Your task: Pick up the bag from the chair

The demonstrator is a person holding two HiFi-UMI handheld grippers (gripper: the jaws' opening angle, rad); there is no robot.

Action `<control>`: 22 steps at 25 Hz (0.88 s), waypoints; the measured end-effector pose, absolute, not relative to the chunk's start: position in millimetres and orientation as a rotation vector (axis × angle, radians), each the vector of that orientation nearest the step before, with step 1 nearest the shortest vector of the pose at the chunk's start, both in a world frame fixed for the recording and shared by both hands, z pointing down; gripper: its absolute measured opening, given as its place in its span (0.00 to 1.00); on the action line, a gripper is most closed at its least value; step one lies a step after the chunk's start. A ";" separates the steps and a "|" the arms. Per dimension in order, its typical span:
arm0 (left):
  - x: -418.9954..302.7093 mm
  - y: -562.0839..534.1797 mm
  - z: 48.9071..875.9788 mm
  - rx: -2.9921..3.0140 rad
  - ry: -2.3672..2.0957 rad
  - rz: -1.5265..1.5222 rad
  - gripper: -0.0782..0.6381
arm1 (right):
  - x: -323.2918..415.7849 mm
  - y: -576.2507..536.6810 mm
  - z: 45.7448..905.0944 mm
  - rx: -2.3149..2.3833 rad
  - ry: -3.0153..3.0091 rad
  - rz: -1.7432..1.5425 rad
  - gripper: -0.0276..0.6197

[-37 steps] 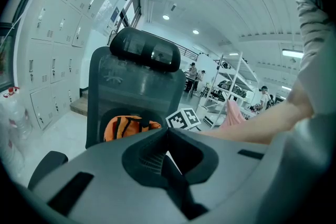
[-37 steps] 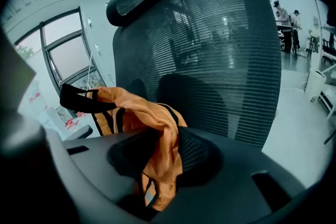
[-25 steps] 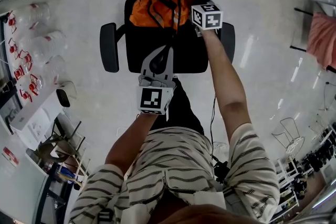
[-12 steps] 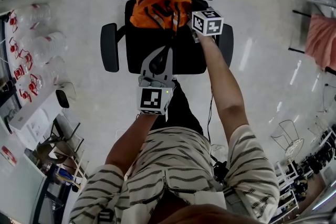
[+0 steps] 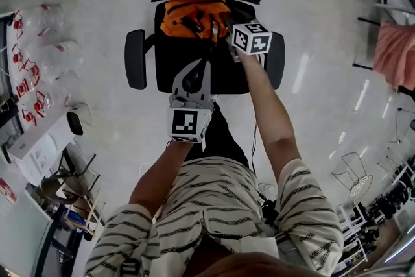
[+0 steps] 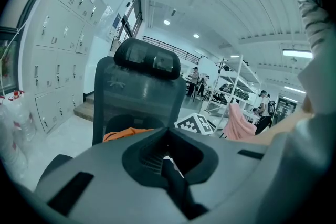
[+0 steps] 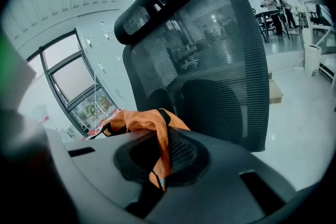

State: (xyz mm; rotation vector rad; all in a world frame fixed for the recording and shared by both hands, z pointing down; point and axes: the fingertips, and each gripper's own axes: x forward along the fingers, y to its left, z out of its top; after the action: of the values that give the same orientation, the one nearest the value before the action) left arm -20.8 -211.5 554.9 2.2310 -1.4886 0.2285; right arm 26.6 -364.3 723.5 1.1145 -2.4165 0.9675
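Overhead, a person is standing in front of a black chair [image 5: 194,71], and an orange bag [image 5: 193,15] is sitting at the back of its seat, against the backrest. Their right gripper [image 5: 224,32] is reaching to the bag's right side with its jaws pressed together on a strip of the orange fabric, which is running up out of the jaws in the right gripper view. Their left gripper [image 5: 202,65] is hovering over the front of the seat, short of the bag, with its jaws pressed together and nothing between them.
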 end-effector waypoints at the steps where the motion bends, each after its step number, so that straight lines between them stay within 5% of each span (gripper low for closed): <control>1: -21.0 -211.1 553.9 2.231 -1.492 0.227 0.14 | 25.9 -362.2 721.5 1.115 -2.418 0.969 0.08; 22: -38.4 -186.8 519.8 2.251 -1.563 0.204 0.14 | 9.7 -320.5 655.9 1.161 -2.463 1.029 0.08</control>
State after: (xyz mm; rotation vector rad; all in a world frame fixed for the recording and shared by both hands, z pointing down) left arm -38.4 -186.8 519.8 2.2510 -1.5629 0.2043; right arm 9.7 -320.5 655.9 1.1611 -2.4633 1.0294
